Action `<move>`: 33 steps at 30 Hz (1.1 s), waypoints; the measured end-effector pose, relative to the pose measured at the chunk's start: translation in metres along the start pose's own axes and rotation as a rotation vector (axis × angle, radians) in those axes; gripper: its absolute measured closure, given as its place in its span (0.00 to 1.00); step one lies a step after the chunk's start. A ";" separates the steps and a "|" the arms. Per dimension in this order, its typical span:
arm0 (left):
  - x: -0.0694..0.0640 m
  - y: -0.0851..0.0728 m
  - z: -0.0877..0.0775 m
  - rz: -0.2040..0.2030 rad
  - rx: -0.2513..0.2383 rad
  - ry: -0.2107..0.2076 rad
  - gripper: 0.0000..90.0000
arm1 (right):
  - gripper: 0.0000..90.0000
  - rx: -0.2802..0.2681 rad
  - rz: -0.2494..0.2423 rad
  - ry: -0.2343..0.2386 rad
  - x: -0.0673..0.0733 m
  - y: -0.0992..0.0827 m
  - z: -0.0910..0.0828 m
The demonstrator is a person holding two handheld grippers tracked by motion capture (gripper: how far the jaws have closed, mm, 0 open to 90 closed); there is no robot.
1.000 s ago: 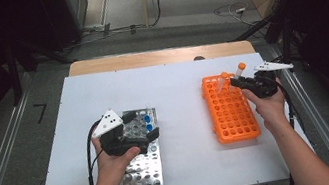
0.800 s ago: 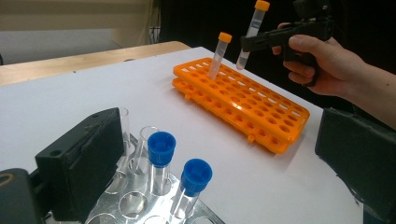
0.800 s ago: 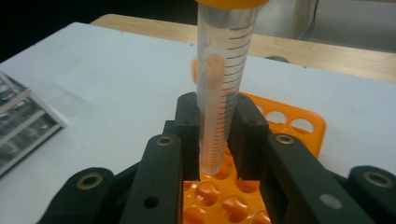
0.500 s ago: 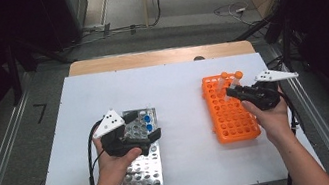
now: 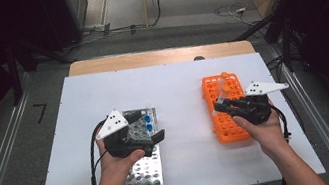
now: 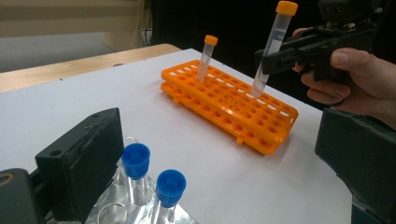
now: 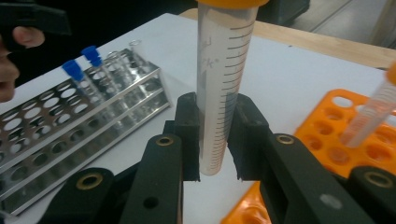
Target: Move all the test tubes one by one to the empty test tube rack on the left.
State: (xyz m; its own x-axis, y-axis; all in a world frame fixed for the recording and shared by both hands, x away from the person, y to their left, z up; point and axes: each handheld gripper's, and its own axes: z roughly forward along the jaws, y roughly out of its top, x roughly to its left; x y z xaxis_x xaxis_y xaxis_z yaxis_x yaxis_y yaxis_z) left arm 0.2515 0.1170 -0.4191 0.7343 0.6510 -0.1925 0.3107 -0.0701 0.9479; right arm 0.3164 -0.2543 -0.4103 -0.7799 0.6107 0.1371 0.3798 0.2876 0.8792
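My right gripper (image 7: 217, 135) is shut on a clear graduated tube (image 7: 224, 70) with an orange cap. It holds the tube (image 6: 271, 46) upright with the tip just above the orange rack (image 5: 229, 125). A second orange-capped tube (image 6: 205, 58) stands in the rack's far end. My left gripper (image 5: 150, 125) stands open over the far end of the metal rack (image 5: 143, 174). Two blue-capped tubes (image 6: 135, 161) stand in that rack beside its left jaw, and nothing is gripped.
Both racks lie on a white tabletop (image 5: 176, 85) with a wooden strip (image 5: 156, 57) along the far edge. Bare white surface lies between the racks. Dark floor, cables and metal rails surround the table.
My right gripper has carried the orange-capped tube left and toward the person, from the rack's right side to above its holes. The left hand has stayed put.
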 end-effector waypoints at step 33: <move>-0.024 0.008 0.005 0.043 -0.003 -0.075 0.05 | 0.80 0.064 -0.137 0.190 0.072 0.001 0.029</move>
State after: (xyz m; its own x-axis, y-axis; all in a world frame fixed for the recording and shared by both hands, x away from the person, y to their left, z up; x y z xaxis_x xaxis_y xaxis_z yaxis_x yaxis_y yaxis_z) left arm 0.2398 0.0971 -0.4087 0.7901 0.5891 -0.1695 0.2758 -0.0947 0.9565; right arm 0.2749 -0.1884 -0.4127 -0.9036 0.4147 0.1074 0.2902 0.4082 0.8655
